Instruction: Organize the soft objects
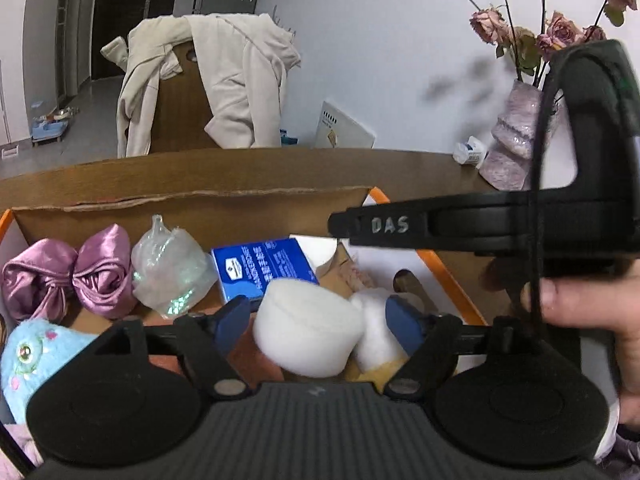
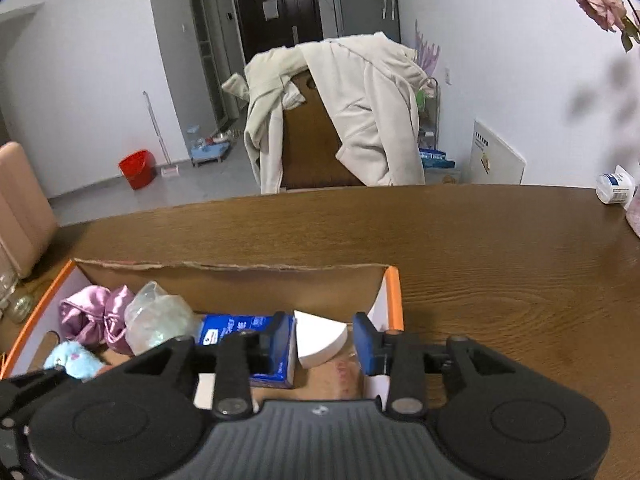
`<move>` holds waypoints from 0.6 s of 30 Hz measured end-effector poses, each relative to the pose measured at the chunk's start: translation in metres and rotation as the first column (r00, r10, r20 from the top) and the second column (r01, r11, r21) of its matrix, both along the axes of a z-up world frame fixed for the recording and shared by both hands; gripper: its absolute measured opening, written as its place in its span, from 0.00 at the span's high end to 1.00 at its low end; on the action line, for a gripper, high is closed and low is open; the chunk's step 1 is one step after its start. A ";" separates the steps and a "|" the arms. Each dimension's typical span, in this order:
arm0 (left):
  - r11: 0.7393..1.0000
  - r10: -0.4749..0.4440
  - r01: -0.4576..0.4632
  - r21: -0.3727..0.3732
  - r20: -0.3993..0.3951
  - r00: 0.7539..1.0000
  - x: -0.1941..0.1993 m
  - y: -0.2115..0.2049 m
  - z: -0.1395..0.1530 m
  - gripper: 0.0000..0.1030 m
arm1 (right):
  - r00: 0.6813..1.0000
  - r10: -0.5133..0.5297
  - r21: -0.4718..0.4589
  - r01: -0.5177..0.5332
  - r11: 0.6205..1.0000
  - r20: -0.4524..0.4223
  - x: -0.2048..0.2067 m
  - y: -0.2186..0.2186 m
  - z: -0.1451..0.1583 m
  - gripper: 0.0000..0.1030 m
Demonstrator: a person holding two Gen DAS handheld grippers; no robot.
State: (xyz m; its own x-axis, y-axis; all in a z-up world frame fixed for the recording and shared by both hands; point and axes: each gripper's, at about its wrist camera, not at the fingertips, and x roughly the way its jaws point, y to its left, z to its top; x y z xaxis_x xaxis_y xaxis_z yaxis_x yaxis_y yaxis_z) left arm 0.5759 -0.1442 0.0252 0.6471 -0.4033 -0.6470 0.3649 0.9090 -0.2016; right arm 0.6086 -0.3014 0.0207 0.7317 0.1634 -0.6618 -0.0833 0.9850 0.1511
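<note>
L tongs (image 1: 324,320) apart w/ white foam roll (image 1: 304,328) between, R tongs (image 2: 324,338) apart, empty, over box (image 2: 394,292)

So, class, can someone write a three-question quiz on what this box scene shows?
1. True or false: the cardboard box sits on the floor.
2. What colour is the plush toy in the box? A pink, B light blue, C green.
3. Short answer: what lies between the satin pouches and the blue carton?

Key: 1 false, it stands on the wooden table; 2 B; 3 the clear plastic bag.
</note>
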 end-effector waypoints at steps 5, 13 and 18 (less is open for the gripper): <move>0.999 -0.036 0.036 -0.030 0.012 0.999 -0.014 0.008 0.014 0.25 | 0.999 -0.002 0.005 0.002 1.000 0.039 -0.018 -0.009 0.015 0.61; 1.000 0.010 -0.014 0.028 0.133 0.991 -0.051 0.041 0.073 0.23 | 0.995 -0.010 -0.024 0.012 1.000 0.101 -0.071 -0.028 0.064 0.58; 0.994 0.083 -0.095 0.056 0.180 0.980 -0.086 0.066 0.105 0.21 | 0.991 -0.008 -0.040 0.013 0.999 0.130 -0.114 -0.037 0.090 0.50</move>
